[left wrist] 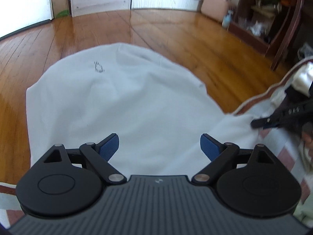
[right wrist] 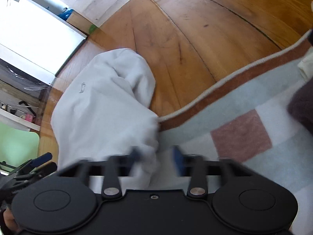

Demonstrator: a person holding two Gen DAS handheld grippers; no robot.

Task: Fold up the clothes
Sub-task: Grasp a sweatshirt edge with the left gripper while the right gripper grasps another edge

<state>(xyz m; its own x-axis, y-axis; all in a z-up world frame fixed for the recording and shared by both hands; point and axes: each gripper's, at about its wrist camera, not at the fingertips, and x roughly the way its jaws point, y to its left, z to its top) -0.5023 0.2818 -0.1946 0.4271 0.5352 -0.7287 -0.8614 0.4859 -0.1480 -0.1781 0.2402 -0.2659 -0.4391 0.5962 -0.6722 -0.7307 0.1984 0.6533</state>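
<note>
**White garment: handling notes, grip points, containers**

White garment spread partly on the wooden floor, near edge overlapping the patterned rug. In the left wrist view fills the centre; small dark print at 11 o'clock of the cloth. In the right wrist view bunched and rumpled toward 12 o'clock, a thick roll of fabric at the far end.

Handling, judged: soft, limp, light; thick knit, likely fleece-like, not slippery, not fragile. Will sag and drag when lifted by one point; folds will not hold crisp. Best taken at hem or corners, one per gripper, pulled taut before laying over.

Left gripper: fingers spread wide, nothing between them, hovering over the near part of the cloth.

Right gripper: blurred; fingers narrowed around a gathered edge of the garment at 6 o'clock. Pinch looks made, cloth bulging between the pads.

Containers: cardboard box at 11 o'clock against the wall, blue material showing at the top. Pink case at 1 o'clock, closed, contents hidden. Dark shelf unit at 2 o'clock, cluttered, items too blurred to name.
</note>
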